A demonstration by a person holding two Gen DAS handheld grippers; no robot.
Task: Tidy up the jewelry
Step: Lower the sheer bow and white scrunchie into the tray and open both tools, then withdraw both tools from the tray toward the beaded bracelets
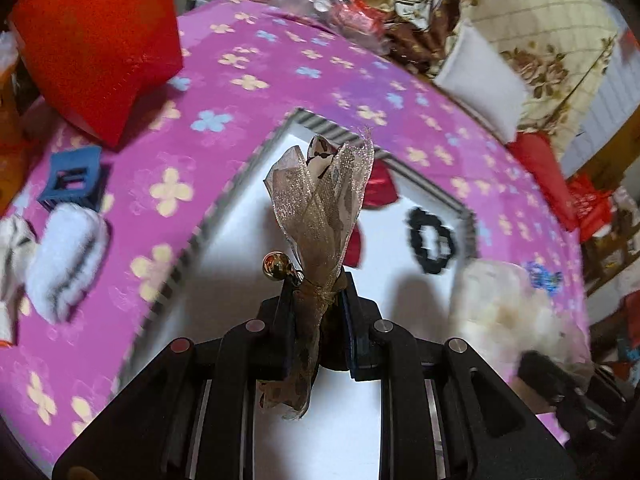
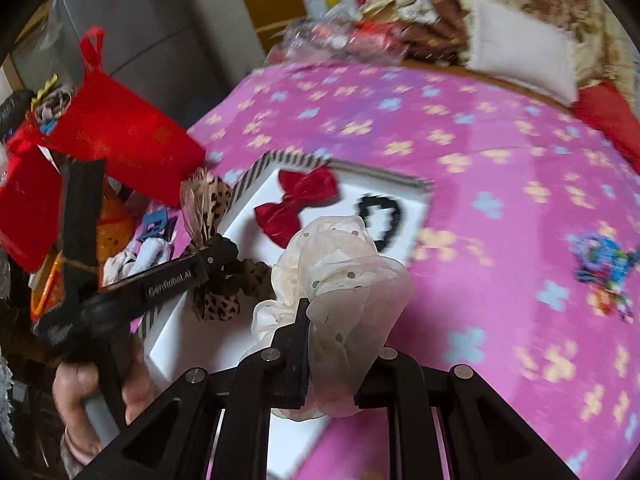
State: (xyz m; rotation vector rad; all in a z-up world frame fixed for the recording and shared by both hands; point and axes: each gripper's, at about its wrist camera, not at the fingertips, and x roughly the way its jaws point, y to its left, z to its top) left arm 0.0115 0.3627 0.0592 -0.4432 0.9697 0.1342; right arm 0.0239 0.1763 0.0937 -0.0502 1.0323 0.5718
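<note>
My left gripper (image 1: pixel 316 290) is shut on a beige leopard-print organza bow (image 1: pixel 320 200) with a small gold bell (image 1: pixel 276 266). It hovers over a white tray with a striped rim (image 1: pixel 224 208). In the tray lie a red velvet bow (image 2: pixel 298 204) and a black hair ring (image 1: pixel 431 240). My right gripper (image 2: pixel 336 320) is shut on a cream polka-dot scrunchie (image 2: pixel 340 272), above the tray's near right corner. In the right wrist view the left gripper (image 2: pixel 222 254) comes in from the left, held by a hand (image 2: pixel 100 392), with the leopard bow (image 2: pixel 208 204) in its jaws.
The tray sits on a pink flowered bedspread (image 2: pixel 480 160). A blue claw clip (image 1: pixel 74 178) and a white fuzzy piece (image 1: pixel 68 256) lie to its left, near a red bag (image 1: pixel 100 40). A multicoloured scrunchie (image 2: pixel 604 264) lies to the right. Pillows and clutter line the far edge.
</note>
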